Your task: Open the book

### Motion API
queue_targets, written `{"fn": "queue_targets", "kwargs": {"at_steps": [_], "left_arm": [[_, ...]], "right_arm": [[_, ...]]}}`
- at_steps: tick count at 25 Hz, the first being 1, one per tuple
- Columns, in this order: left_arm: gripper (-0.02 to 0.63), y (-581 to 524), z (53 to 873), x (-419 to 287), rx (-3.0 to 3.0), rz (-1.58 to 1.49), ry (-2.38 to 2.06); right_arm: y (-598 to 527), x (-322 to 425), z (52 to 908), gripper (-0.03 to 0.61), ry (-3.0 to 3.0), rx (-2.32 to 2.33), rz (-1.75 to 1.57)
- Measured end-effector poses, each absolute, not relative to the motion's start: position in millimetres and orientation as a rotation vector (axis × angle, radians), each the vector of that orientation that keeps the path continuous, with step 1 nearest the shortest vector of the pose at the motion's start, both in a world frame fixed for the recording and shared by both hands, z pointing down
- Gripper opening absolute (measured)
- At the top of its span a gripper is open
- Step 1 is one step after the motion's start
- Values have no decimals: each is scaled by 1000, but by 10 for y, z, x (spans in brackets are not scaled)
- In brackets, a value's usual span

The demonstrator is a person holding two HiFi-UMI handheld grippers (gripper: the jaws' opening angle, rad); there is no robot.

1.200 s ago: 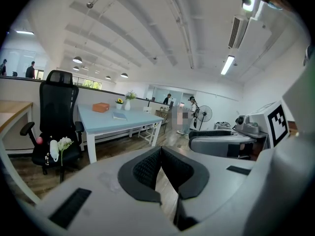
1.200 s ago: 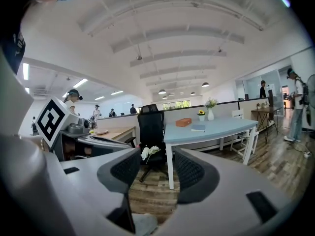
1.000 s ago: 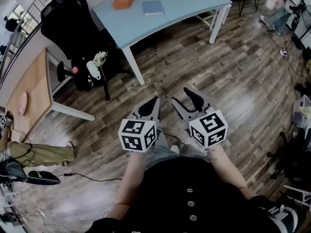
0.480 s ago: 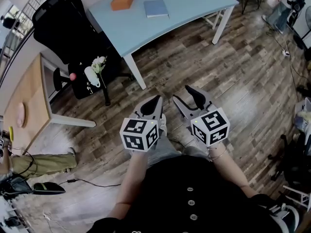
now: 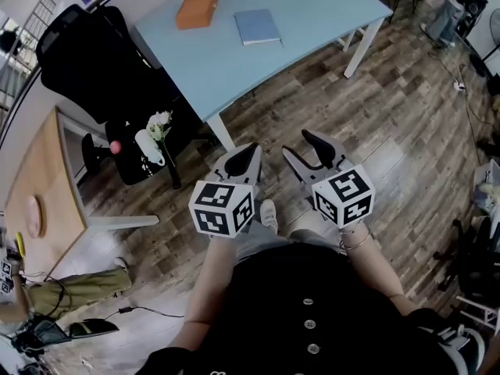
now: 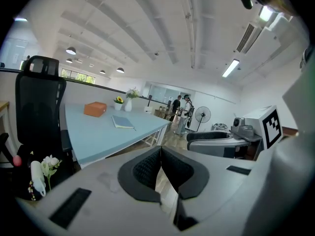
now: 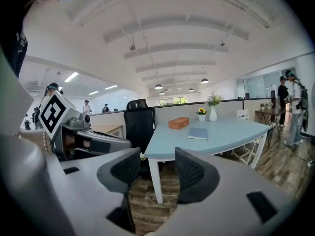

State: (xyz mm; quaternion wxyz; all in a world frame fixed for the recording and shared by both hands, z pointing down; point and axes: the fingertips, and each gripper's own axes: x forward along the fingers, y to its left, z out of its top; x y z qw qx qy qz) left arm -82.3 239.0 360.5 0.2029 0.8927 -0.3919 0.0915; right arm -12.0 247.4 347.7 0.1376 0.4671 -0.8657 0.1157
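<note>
One closed book [image 5: 258, 26] lay on the pale table [image 5: 312, 10] above wood floor [image 5: 391, 131]. Left gripper [image 5: 239, 161] was pressed together, empty; right gripper [image 5: 305, 148] was parted, empty.

Your book [image 5: 258, 26] is a muted slate blue, on a paler sky-blue table [image 5: 234, 65] with white legs. The box [image 5: 196, 8] near it is orange. Your left gripper [image 5: 250, 150] and right gripper [image 5: 295, 142] are both grey with black ribbed pads [image 7: 189, 173], and each cube [image 5: 221, 208] is printed with black-and-white square markers. The floor [image 5: 406, 116] is plank-patterned — streaky brown and grey. The chair [image 5: 86, 53] is black, and the flowers [image 5: 159, 120] by it are white. The desk [image 5: 39, 186] is light tan wood. Your shirt [image 5: 305, 303] is black with pale buttons.
</note>
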Motion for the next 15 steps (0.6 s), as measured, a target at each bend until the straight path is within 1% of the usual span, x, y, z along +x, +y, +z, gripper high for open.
{"fn": "queue_targets", "kwargs": {"at_steps": [8, 15], "left_arm": [[14, 1837, 3616, -970, 2510, 258, -1069], [14, 1721, 3719, -955, 2499, 272, -1030]], "right_arm": [[1940, -229, 3453, 206, -2491, 1402, 338], [1829, -307, 3510, 207, -2498, 1354, 360]]}}
